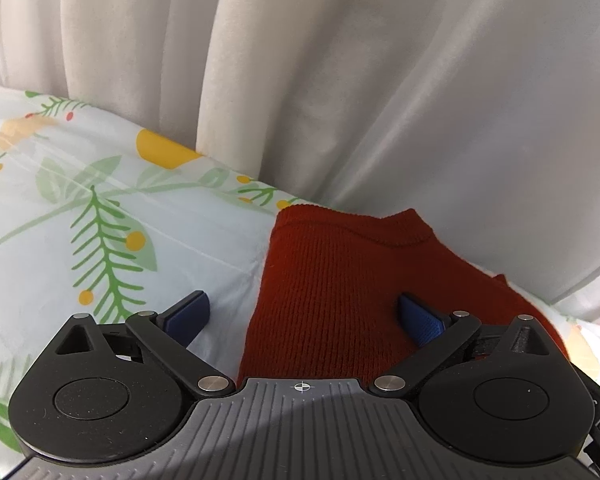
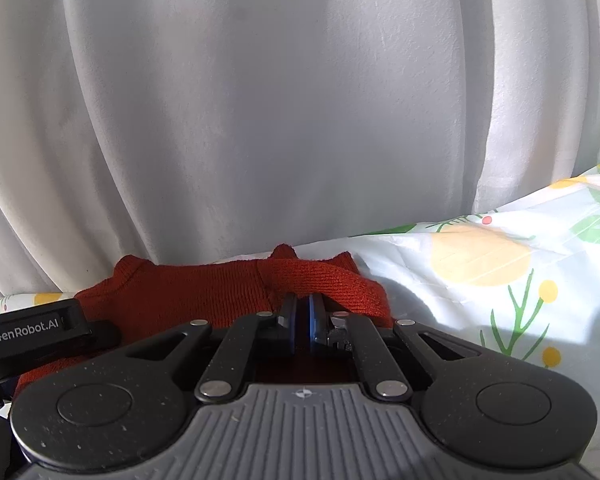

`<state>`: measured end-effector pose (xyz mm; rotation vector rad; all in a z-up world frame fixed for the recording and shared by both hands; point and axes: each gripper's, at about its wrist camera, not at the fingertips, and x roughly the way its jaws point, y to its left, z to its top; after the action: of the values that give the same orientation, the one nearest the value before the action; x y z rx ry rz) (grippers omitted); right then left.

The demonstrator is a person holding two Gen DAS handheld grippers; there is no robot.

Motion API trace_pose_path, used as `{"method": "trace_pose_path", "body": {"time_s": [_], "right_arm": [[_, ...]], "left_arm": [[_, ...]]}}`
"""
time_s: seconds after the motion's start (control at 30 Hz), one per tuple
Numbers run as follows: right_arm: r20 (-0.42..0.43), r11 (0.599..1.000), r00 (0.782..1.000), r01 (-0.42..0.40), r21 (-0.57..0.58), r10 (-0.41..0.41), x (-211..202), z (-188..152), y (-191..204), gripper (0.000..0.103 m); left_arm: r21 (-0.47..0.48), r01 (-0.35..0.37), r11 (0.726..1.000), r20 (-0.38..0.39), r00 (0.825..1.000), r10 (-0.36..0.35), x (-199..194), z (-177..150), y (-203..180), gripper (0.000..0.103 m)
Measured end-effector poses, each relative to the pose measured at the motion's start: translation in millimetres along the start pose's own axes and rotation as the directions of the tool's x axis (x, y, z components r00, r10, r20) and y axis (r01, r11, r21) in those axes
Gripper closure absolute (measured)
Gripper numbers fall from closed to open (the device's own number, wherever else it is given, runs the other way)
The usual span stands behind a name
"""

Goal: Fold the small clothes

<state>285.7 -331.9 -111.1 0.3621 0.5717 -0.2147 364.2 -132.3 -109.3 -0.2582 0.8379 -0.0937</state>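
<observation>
The red knit garment (image 1: 332, 292) lies on the floral sheet (image 1: 80, 208), against the white curtain (image 1: 300, 80). Your left gripper (image 1: 304, 312) stands fully spread, straddling the garment's left edge, one pad over the knit, gripping nothing. Your right gripper (image 2: 300, 316) is closed at the garment's right side; whether fabric is pinched, you cannot tell.

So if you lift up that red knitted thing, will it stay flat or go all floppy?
Probably floppy: the red knitted garment is soft ribbed knit and already bends over itself in folds. It likely feels light, lying thin on the leafy sheet. The fuzzy knit should not slip much from the fingers.
</observation>
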Motion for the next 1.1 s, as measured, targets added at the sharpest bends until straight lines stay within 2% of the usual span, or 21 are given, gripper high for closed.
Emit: {"method": "trace_pose_path", "body": {"time_s": [0.17,0.3,0.33,0.37,0.4,0.43,0.47,0.53,0.57,0.63,0.7,0.73,0.77,0.83,0.9,0.97,1.1], "right_arm": [[-0.044,0.983,0.991,-0.116,0.144,0.124,-14.9,4.0,-26.8,0.099],[-0.075,0.99,0.988,-0.13,0.052,0.133,-53.5,3.4,-42.3,0.099],[-0.079,0.987,0.985,-0.147,0.063,0.152,-64.4,1.9,-51.5,0.094],[-0.089,0.985,0.984,-0.149,0.086,0.157,-74.2,1.1,-62.1,0.086],[-0.102,0.984,0.984,-0.138,0.111,0.149,-82.4,0.8,-72.9,0.05],[-0.106,0.98,0.982,-0.141,0.137,0.156,-90.5,-0.5,-84.3,0.03],[-0.112,0.97,0.974,-0.176,0.168,0.196,-95.7,-0.9,-95.5,0.031],[-0.125,0.913,0.937,-0.279,0.296,0.327,-98.9,-1.5,-118.3,0.031],[-0.125,0.877,0.918,-0.311,0.367,0.377,-97.3,-2.5,-127.9,0.031],[-0.137,0.822,0.883,-0.347,0.452,0.449,-86.6,-4.2,-138.8,0.031],[-0.161,0.807,0.867,-0.351,0.475,0.472,-73.1,-5.4,-141.4,0.031],[-0.181,0.806,0.862,-0.342,0.482,0.474,-65.7,-6.9,-139.9,0.031],[-0.191,0.797,0.853,-0.343,0.496,0.486,-58.8,-8.2,-139.0,0.031],[-0.203,0.766,0.826,-0.356,0.536,0.526,-44.7,-9.9,-137.6,0.036],[-0.208,0.743,0.803,-0.373,0.555,0.559,-36.9,-11.1,-134.4,0.038],[-0.214,0.736,0.79,-0.383,0.558,0.574,-30.4,-9.9,-131.5,0.039],[-0.231,0.719,0.768,-0.385,0.579,0.598,-20.3,-7.0,-128.6,0.049]], "left_arm": [[-0.043,0.074,0.996,-0.022,0.997,-0.075,-13.5,-2.5,21.3,0.0],[-0.037,0.183,0.982,-0.062,0.981,-0.185,-30.7,-5.2,51.0,0.0],[-0.038,0.199,0.979,-0.069,0.977,-0.201,-37.5,-7.0,60.3,0.0],[-0.043,0.211,0.977,-0.076,0.974,-0.214,-44.4,-8.6,69.5,0.0],[-0.056,0.229,0.972,-0.083,0.969,-0.233,-52.1,-11.4,77.5,0.0],[-0.075,0.252,0.965,-0.091,0.962,-0.258,-58.1,-13.3,85.7,0.001],[-0.094,0.27,0.958,-0.104,0.954,-0.279,-62.9,-14.9,93.0,0.001],[-0.118,0.302,0.946,-0.144,0.937,-0.318,-67.4,-17.1,103.2,0.001],[-0.128,0.344,0.93,-0.157,0.919,-0.361,-68.1,-18.2,106.5,0.001],[-0.17,0.429,0.887,-0.182,0.871,-0.456,-65.8,-18.2,109.3,0.001],[-0.229,0.477,0.849,-0.211,0.827,-0.521,-56.2,-14.4,107.4,0.001],[-0.25,0.485,0.838,-0.223,0.814,-0.537,-51.2,-13.8,105.7,0.002],[-0.255,0.484,0.837,-0.23,0.811,-0.538,-47.8,-13.3,102.5,0.003],[-0.242,0.472,0.848,-0.256,0.812,-0.525,-41.5,-12.8,94.9,0.011],[-0.243,0.491,0.836,-0.263,0.796,-0.544,-35.5,-13.4,90.4,0.013],[-0.262,0.506,0.822,-0.281,0.775,-0.567,-29.7,-13.3,86.5,0.017],[-0.275,0.52,0.809,-0.279,0.762,-0.585,-25.8,-11.1,86.0,0.018]]}}
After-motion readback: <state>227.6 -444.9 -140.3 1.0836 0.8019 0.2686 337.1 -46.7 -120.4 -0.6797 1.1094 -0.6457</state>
